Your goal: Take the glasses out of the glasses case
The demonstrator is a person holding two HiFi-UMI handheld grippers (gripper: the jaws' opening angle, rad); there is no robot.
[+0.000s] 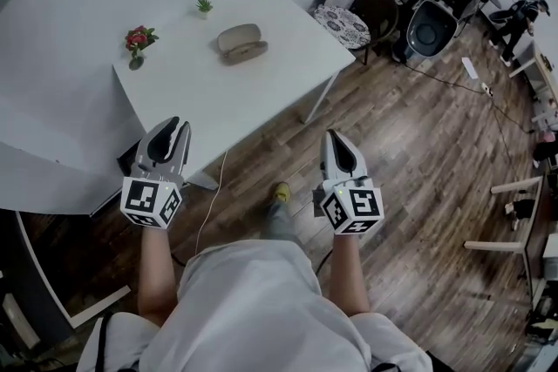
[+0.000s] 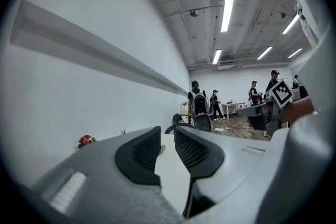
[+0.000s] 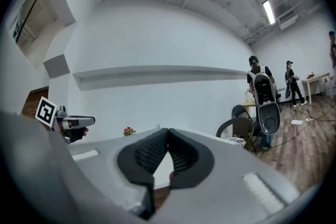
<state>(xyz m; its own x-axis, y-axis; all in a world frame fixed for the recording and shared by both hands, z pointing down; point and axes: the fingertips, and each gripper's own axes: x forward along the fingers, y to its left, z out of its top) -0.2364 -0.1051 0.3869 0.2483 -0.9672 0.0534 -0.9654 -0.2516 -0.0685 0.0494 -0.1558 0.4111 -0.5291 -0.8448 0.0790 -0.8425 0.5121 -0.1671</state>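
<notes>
Head view: the glasses case [image 1: 241, 42] is lying shut on the white desk [image 1: 261, 91], toward the desk's far side, with both hand-held grippers hanging at the desk's near edge, well apart from the case.
Left hand-held gripper [image 1: 171, 128]: it is hovering over the desk's near corner, and in the left gripper view [image 2: 167, 147] its jaws are standing narrowly apart with nothing between them.
Right hand-held gripper [image 1: 335, 140]: it is hanging over the wooden floor just off the desk's near edge, and in the right gripper view [image 3: 168, 136] its jaw tips are meeting, empty.
Step in hand: the approach seems to be only starting, with the case untouched.
Next move: both hand-held grippers are likely needing to reach across the desk, one steadying the base while the other is lifting the lid; the right one is needing to spread its jaws first.
Hidden: the glasses are not showing, so whether they are inside cannot be told.
Hard to make out: the case's hinge side is too small to read, and both gripper views are blocking the case behind their own jaws.
</notes>
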